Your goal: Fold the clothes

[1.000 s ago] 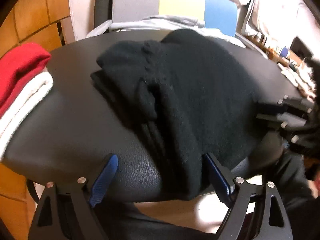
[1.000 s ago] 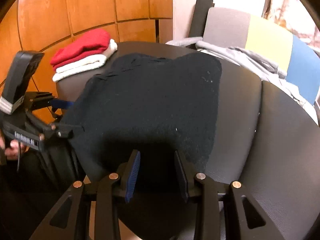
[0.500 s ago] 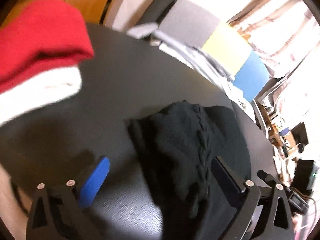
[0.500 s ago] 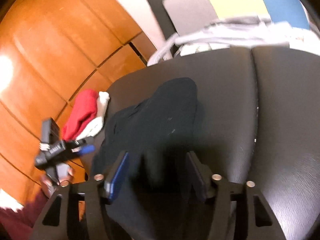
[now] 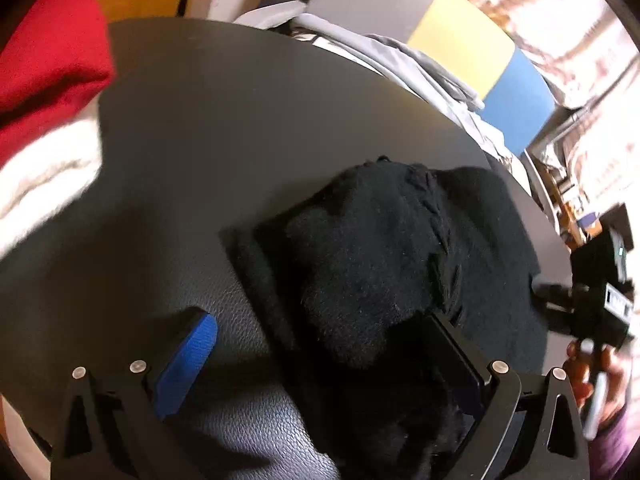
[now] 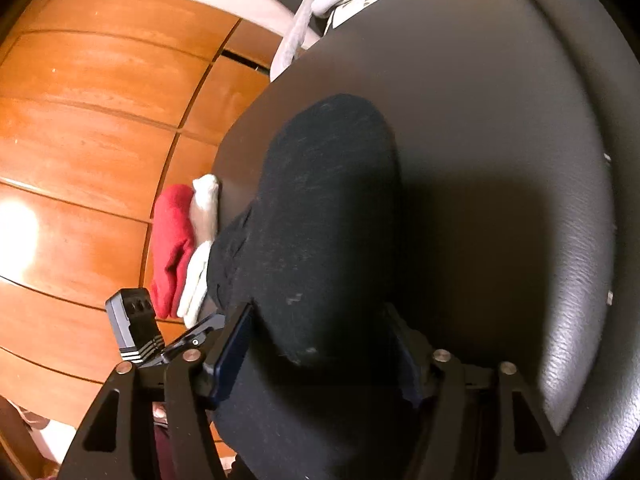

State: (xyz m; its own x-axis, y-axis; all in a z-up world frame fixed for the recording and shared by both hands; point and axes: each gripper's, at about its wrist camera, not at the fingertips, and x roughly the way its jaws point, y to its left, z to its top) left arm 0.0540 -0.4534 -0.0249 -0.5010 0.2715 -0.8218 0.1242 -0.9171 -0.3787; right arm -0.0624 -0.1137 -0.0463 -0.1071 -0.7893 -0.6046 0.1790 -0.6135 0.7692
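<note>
looking along the left gripper (image 5: 324,360) first: jaws spread wide, blue pad on the left finger clear of any cloth, right finger dark and half buried at the edge of the black sweater (image 5: 384,264). nothing pinched between them, cloth just lies in the gap and over the right finger. the sweater is bunched into a rough lump on the black leather bench (image 5: 248,120), cable-knit ridge running down its middle, lower part spilling toward the camera past the bench edge. far left, touching the frame edge, a folded red garment (image 5: 48,60) sits on top of a folded white garment (image 5: 48,168), both on the bench and well apart from the sweater. behind the bench a chair back (image 5: 460,36) in grey, yellow and blue panels, with grey clothes (image 5: 400,56) draped in front of it. at right, the right gripper (image 5: 600,300) is seen side-on with a hand (image 5: 592,364) on its handle.

right wrist view: right gripper (image 6: 324,344) jaws parted, not closed, with the black sweater (image 6: 320,208) running between the fingers and draping down toward the camera. cannot tell if the pads actually press on the cloth; the gap looks too wide for a grip. the sweater reads as a long rounded fold on the bench (image 6: 500,120). red garment (image 6: 172,248) and white garment (image 6: 200,256) stacked at the far left bench edge, just beside the sweater in this angle. left gripper (image 6: 176,340) body shows at lower left. wood panel wall (image 6: 100,120) behind.
</note>
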